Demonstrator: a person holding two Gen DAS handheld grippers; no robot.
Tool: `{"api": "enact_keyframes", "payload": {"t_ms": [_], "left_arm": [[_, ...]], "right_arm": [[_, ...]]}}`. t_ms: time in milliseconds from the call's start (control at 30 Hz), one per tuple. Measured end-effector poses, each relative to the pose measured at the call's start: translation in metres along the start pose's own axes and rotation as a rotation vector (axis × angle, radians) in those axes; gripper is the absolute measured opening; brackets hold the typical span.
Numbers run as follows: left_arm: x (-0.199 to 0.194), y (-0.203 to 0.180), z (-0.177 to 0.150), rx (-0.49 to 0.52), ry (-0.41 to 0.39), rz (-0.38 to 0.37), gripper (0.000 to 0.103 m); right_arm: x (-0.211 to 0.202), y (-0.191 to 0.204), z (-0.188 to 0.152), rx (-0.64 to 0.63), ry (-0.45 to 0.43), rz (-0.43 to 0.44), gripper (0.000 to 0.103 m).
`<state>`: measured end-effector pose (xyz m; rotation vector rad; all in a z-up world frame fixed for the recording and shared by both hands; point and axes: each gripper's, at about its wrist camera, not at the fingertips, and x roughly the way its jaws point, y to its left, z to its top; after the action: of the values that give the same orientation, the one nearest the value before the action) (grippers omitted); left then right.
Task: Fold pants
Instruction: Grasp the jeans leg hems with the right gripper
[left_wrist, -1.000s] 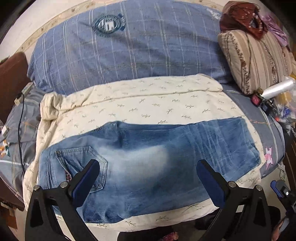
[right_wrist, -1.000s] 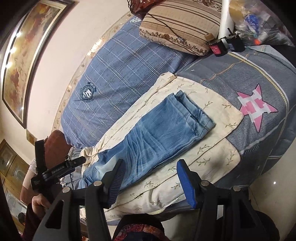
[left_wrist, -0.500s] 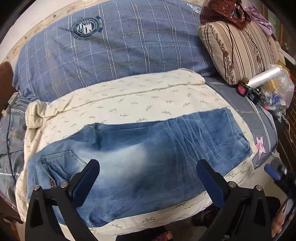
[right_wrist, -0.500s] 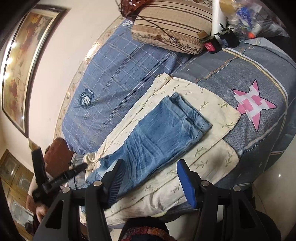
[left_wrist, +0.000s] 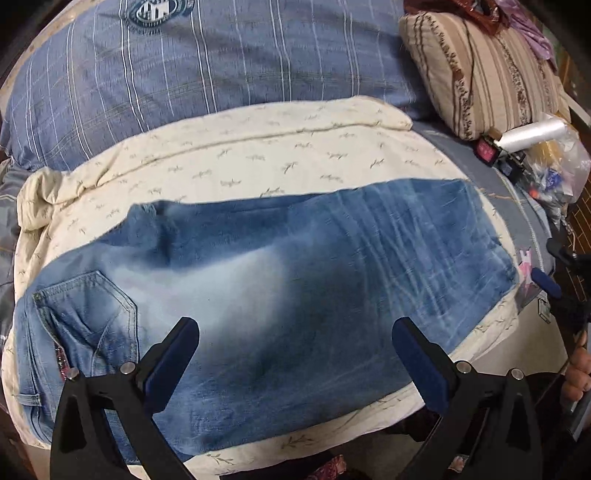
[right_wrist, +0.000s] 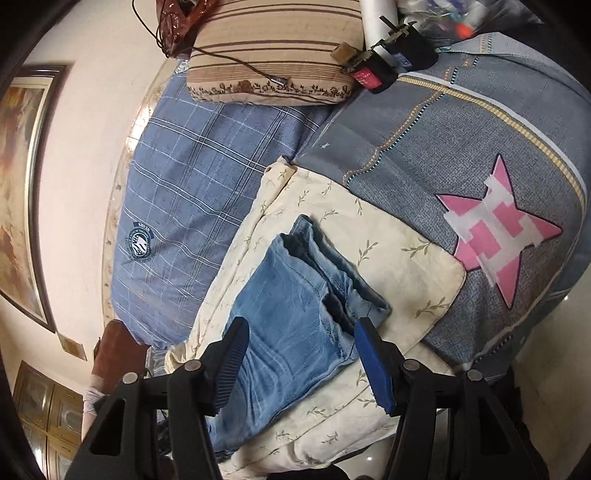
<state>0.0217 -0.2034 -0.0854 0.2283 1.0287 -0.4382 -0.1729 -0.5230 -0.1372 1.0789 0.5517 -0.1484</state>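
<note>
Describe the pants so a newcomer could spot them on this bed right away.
Start at the cream leaf-print quilt spread across the bed, in front of the big blue plaid pillow. The pants lie flat along it, with the hems toward the pink star. They are the only denim there: faded blue jeans with a pale washed patch and a stitched back pocket.

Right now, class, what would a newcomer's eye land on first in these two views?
The faded blue denim jeans lie flat across a cream leaf-print quilt on the bed. Both the left gripper and right gripper hover open above them. A pink star patch marks the grey bedspread to the right.
</note>
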Motion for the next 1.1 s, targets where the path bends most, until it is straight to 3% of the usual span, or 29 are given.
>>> {"api": "enact_keyframes", "payload": {"t_ms": [100, 367, 533, 667, 700, 800, 1100], "left_arm": [[0.012, 0.006, 0.001, -0.009, 0.010, 0.032, 0.103], [0.056, 0.021, -0.007, -0.060, 0.135, 0.048, 0.103], [0.060, 0.020, -0.008, -0.044, 0.127, 0.057, 0.103], [0.062, 0.019, -0.005, -0.042, 0.127, 0.059, 0.103], [0.061, 0.019, -0.005, -0.042, 0.126, 0.060, 0.103], [0.058, 0.025, -0.006, -0.050, 0.126, 0.048, 0.103], [0.026, 0.076, -0.005, -0.171, 0.069, 0.020, 0.103]], "right_arm": [[0.005, 0.000, -0.001, -0.005, 0.015, -0.044, 0.063], [0.033, -0.004, 0.007, -0.017, 0.060, -0.178, 0.063], [0.056, -0.008, 0.009, -0.015, 0.127, -0.230, 0.065], [0.062, 0.005, 0.004, -0.099, 0.112, -0.259, 0.065], [0.063, 0.008, 0.003, -0.127, 0.104, -0.275, 0.063], [0.068, 0.019, 0.000, -0.201, 0.087, -0.295, 0.026], [0.052, 0.079, -0.025, -0.435, -0.064, -0.317, 0.022]]}}
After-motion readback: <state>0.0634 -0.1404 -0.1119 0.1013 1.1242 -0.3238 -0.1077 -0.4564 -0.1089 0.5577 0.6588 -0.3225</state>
